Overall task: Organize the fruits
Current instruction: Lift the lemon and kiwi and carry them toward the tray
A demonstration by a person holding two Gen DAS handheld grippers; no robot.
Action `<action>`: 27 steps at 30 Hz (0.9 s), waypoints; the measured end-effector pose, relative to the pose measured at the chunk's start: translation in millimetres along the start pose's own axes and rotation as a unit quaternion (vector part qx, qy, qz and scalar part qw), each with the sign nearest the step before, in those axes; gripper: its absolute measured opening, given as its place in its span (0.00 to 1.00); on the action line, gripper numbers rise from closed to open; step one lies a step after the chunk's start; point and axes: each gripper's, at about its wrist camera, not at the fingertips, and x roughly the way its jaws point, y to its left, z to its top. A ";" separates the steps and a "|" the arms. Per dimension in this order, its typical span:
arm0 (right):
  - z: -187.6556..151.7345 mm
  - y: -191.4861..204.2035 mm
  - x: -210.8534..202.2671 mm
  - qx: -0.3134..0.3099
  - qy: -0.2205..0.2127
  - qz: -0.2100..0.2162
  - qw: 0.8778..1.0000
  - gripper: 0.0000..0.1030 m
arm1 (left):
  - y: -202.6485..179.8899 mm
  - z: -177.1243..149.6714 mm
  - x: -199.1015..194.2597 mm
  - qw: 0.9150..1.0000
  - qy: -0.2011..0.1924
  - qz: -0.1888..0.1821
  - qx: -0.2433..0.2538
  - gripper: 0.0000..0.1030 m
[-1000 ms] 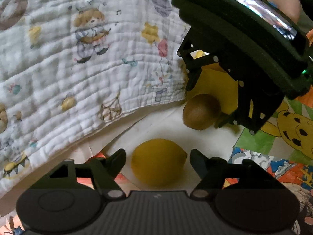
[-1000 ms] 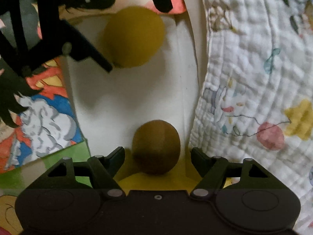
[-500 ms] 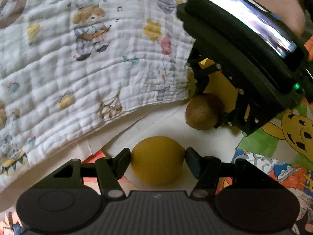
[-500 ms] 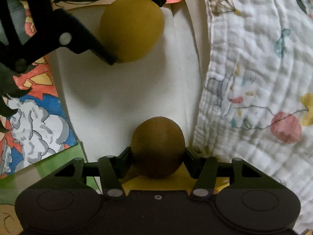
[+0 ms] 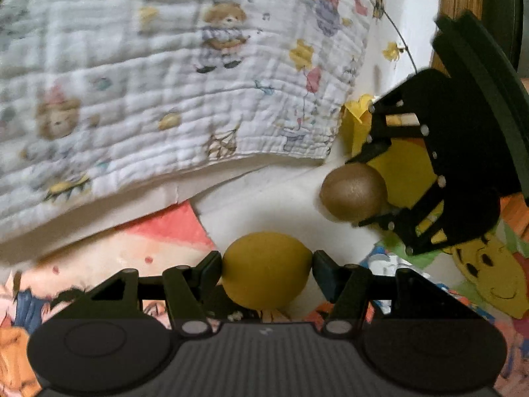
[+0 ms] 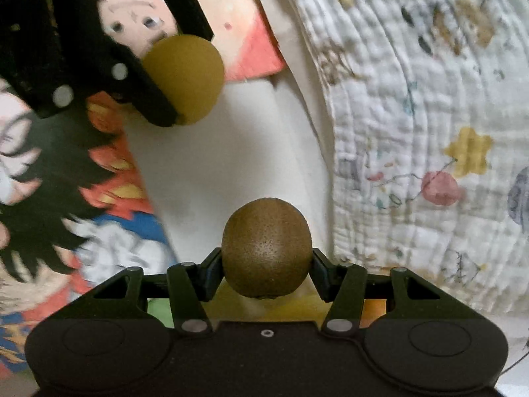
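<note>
Cartoon-printed paper point(image 5: 172, 248) and a quilted blanket point(image 5: 165, 99) cover the surface. Between the left claw's point(image 5: 266, 266) pads sits a lemon point(image 5: 266, 276), pinched across its middle: firm, waxy, likely to slip. The right claw point(image 6: 266, 261) pinches a kiwi point(image 6: 266, 248), softer and easily bruised, so light pressure seems wise.

A: Where does the left wrist camera sit?

B: Just behind the left gripper point(image 5: 267, 264), angled down and close over the lemon point(image 5: 266, 269), facing the quilted blanket point(image 5: 158, 99).

A: And the right?

B: Behind the right gripper point(image 6: 266, 266), steeply down, close on the kiwi point(image 6: 266, 248).

A: What do they share?

B: Both fruits, the white sheet point(image 6: 224, 165) and the blanket edge; each view catches the other gripper.
</note>
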 end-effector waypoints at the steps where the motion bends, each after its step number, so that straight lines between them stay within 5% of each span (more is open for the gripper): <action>1: -0.8 4.2 -5.3 0.004 -0.009 0.001 1.000 0.54 | 0.8 -1.2 -4.4 1.000 -0.001 -0.002 -0.006 0.62; 9: -24.0 31.7 -65.2 0.099 -0.099 0.018 0.990 0.54 | -2.7 -20.6 -53.9 0.999 -0.011 -0.007 -0.036 0.62; 18: -51.3 87.7 -145.5 0.219 -0.203 0.058 0.953 0.54 | -10.0 -46.3 -123.9 0.996 -0.044 0.000 -0.073 0.62; 27: -74.6 152.7 -201.3 0.261 -0.280 0.076 0.921 0.54 | -37.8 -77.0 -193.8 0.992 -0.073 0.037 -0.098 0.62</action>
